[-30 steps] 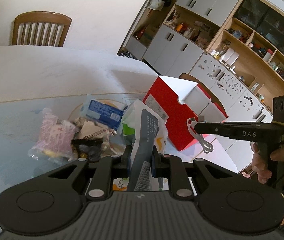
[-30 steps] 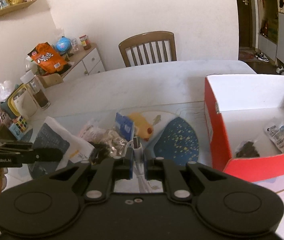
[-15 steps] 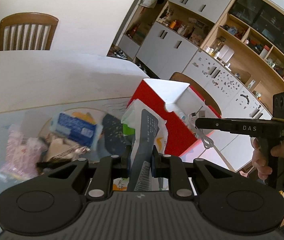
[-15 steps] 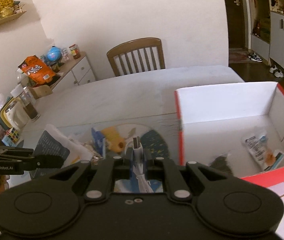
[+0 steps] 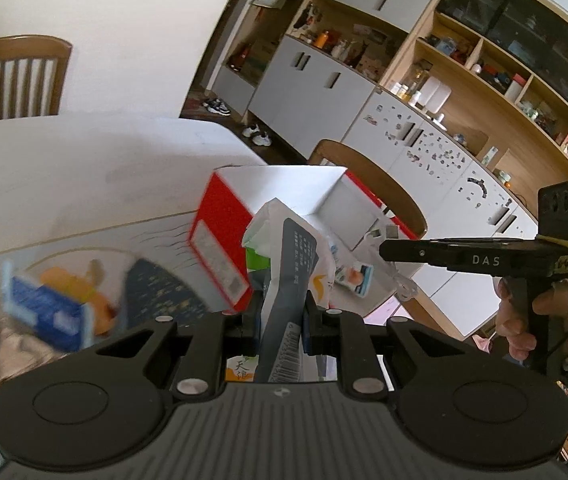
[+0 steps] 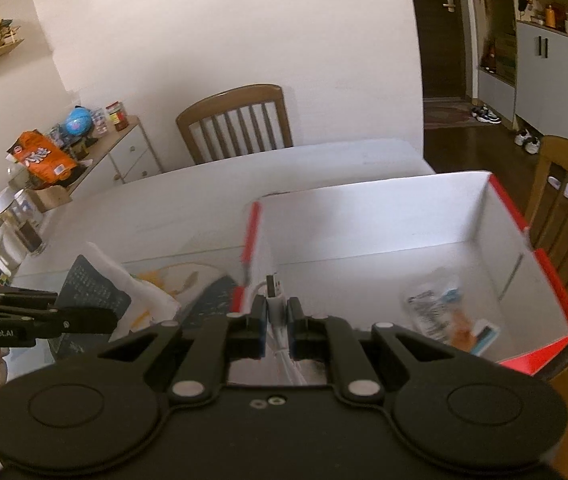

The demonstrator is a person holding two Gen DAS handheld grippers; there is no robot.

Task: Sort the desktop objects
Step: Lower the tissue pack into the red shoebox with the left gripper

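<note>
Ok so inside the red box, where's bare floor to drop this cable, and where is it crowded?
Inside the red box, the white floor along the far wall and toward the left wall is bare. The near right corner holds a snack packet. The right gripper holds the USB cable at the left wall. Left of the box, the left gripper holds a white bag over cluttered tabletop.

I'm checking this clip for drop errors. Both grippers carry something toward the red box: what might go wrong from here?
The right gripper pinches the white USB cable near its plug, with loops hanging below; these may snag the red box wall. The left gripper holds the white and grey packet by its lower end, so the tall top may flop or catch the rim. Both head for one opening and may collide.
</note>
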